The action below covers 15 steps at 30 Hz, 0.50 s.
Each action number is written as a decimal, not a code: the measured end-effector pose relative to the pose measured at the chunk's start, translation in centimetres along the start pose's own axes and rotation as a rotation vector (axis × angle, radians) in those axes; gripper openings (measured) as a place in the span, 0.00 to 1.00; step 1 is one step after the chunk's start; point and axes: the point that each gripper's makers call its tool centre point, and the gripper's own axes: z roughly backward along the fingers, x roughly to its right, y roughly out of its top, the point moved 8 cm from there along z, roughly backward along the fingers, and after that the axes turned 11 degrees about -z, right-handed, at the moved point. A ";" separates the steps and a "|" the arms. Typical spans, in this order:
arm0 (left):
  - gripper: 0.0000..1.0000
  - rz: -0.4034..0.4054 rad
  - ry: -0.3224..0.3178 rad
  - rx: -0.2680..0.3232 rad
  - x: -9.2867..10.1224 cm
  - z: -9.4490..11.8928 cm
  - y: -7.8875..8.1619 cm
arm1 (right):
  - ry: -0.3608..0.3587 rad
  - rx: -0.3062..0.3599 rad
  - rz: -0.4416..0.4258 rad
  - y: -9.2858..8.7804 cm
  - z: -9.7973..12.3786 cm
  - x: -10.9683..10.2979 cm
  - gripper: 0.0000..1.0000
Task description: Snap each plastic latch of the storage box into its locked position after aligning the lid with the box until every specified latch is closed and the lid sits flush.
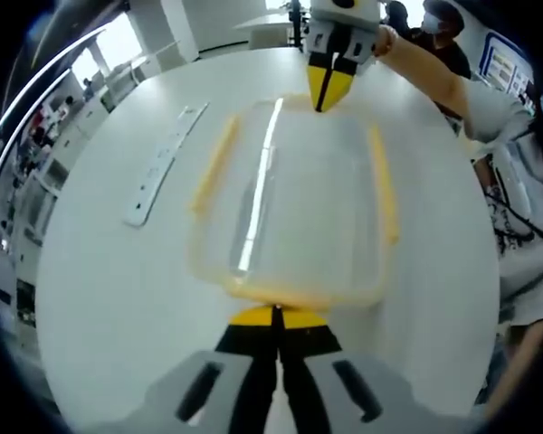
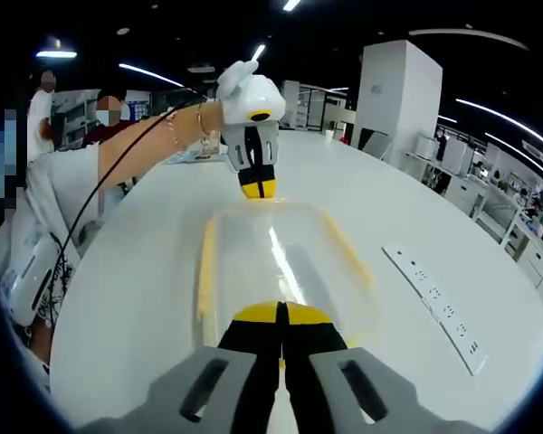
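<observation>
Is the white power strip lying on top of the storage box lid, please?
No, in the left gripper view the power strip lies flat on the white table, beside the storage box and apart from it.

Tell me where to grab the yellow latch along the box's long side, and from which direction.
Take the long yellow latch near its middle, coming in from the outer side, the one facing the power strip. It is a thin bar running along the lid edge, so jaws across its narrow width should probably grip best. The left gripper and right gripper sit at the short ends, jaws together.
</observation>
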 end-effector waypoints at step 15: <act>0.00 -0.044 -0.047 -0.014 0.5 -1.4 -0.3 | 0.011 0.036 -0.004 0.1 -0.4 0.4 0.00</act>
